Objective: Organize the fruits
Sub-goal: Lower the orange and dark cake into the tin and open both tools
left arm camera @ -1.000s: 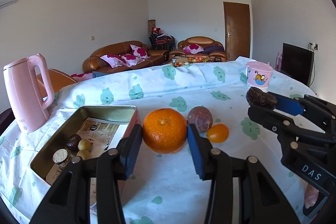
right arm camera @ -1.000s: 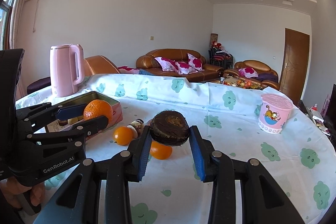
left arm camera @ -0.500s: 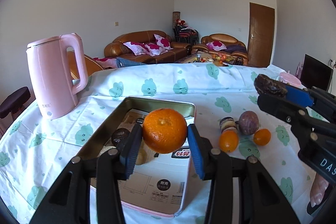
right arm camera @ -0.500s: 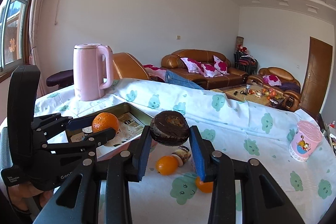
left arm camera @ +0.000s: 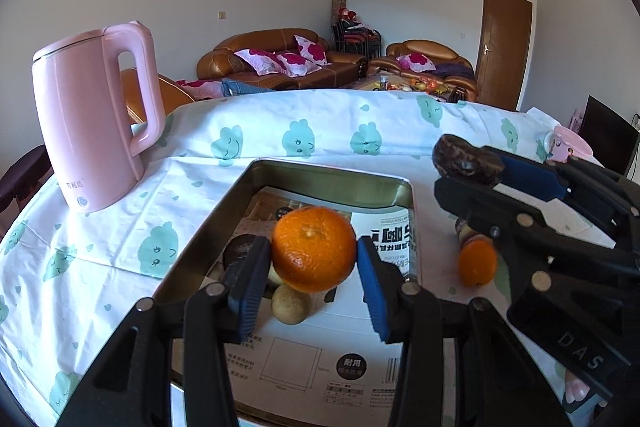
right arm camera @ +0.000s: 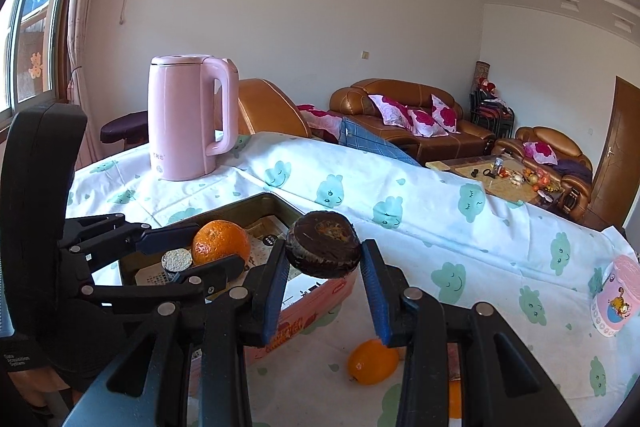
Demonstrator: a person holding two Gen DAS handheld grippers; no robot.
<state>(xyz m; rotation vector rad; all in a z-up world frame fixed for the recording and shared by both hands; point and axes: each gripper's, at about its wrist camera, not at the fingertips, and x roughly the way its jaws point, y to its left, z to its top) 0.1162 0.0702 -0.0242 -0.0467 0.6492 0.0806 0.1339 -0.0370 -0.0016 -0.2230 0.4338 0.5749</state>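
Left gripper [left arm camera: 314, 265] clamped on a round, dimpled orange mandarin [left arm camera: 314, 250], glossy peel, held above the rectangular metal tin [left arm camera: 328, 178] lined with printed paper. Right gripper [right arm camera: 324, 273] clamped on a dark brown, wrinkled, flattened round fruit [right arm camera: 323, 247], poised over the tin's near right edge. Small smooth orange fruit [right arm camera: 373, 361] on the cloud-print tablecloth [right arm camera: 420, 219], right. Far left: pink plastic kettle [left arm camera: 94, 115].
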